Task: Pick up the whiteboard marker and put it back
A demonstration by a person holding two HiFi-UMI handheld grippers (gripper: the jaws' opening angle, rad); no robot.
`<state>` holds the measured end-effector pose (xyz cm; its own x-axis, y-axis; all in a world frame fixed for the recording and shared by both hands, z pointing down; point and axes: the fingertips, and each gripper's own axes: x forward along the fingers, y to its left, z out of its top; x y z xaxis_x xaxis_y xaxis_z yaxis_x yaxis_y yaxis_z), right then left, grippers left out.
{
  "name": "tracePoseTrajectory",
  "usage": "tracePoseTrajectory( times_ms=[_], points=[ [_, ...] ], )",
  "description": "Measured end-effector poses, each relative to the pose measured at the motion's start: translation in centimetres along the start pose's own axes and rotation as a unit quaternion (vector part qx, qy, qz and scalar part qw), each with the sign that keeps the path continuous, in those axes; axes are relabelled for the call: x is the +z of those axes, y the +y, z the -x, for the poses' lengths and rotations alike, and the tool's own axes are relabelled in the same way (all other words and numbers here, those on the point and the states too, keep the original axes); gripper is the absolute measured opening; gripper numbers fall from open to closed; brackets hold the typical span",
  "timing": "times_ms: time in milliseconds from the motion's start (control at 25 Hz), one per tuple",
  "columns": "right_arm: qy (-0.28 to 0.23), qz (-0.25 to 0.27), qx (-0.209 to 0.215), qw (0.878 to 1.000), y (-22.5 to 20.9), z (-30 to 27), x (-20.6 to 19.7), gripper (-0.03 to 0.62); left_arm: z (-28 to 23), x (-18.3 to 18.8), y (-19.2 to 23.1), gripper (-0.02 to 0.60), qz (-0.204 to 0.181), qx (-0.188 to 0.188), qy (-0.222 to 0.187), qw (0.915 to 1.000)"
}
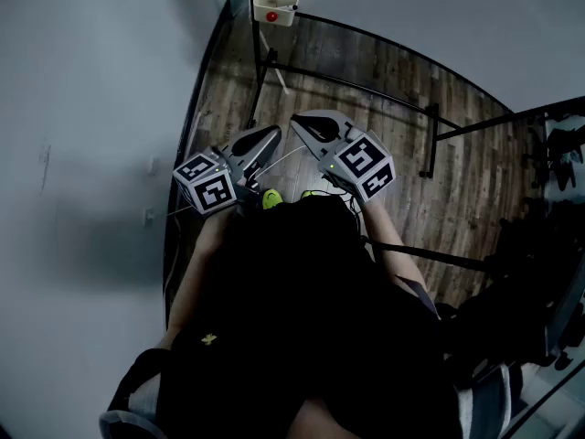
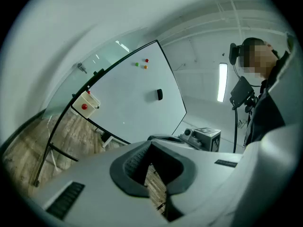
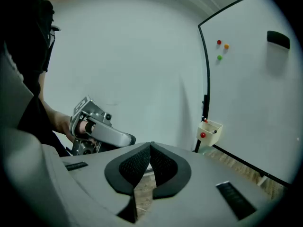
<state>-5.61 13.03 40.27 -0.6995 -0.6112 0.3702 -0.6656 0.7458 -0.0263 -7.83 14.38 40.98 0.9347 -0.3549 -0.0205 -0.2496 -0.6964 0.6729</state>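
**A:** Why are both tools hovering so close to the body?

**B:** Nothing is being carried. The left gripper (image 2: 151,144) and right gripper (image 3: 150,146) are sitting with jaws together, empty, probably waiting to start.

**A:** And the marker?

**B:** I'm not making it out clearly. It's likely sitting in the white box (image 1: 279,3) at twelve o'clock, hanging off the whiteboard (image 3: 255,103). The stand's legs (image 1: 358,87) are crossing the floor between.

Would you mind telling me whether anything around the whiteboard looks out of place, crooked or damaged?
Nothing stands out. The whiteboard is clean and unmarked, the black eraser and three coloured magnets sit on its surface, and the small holder hangs at its lower corner.
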Motion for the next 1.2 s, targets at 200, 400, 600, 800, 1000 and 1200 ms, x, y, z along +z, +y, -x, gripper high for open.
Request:
tracePoseTrajectory(
  times_ms=[200, 400, 600, 800, 1000, 1200],
  points=[
    [0.000, -0.005, -0.005, 1.000, 0.2, -0.1, -0.2, 0.000, 0.3, 0.0, 0.1, 0.003, -0.002, -0.003, 0.003, 1.0000],
    [-0.004, -0.019, -0.021, 1.000, -0.3, 0.4, -0.3, 0.000, 0.7, 0.0, 0.3, 0.003, 0.000, -0.005, 0.002, 1.0000],
    [-0.005, -0.028, -0.031, 0.999, -0.6, 0.9, -0.6, 0.000, 0.9, 0.0, 0.6, 0.003, 0.005, -0.007, 0.003, 1.0000],
    [0.003, -0.033, -0.042, 0.999, -1.6, 1.1, -1.0, 0.001, 0.5, -0.1, 1.0, 0.003, 0.014, -0.004, 0.004, 0.9999],
    [0.005, -0.031, -0.046, 0.998, -3.2, 0.3, -1.0, 0.002, -0.1, 0.3, 2.0, 0.003, 0.013, -0.003, 0.002, 0.9999],
    [0.014, -0.025, -0.039, 0.999, -5.3, -1.4, -1.2, 0.003, -0.8, 1.0, 3.8, 0.003, 0.020, 0.016, 0.004, 0.9997]
  ],
)
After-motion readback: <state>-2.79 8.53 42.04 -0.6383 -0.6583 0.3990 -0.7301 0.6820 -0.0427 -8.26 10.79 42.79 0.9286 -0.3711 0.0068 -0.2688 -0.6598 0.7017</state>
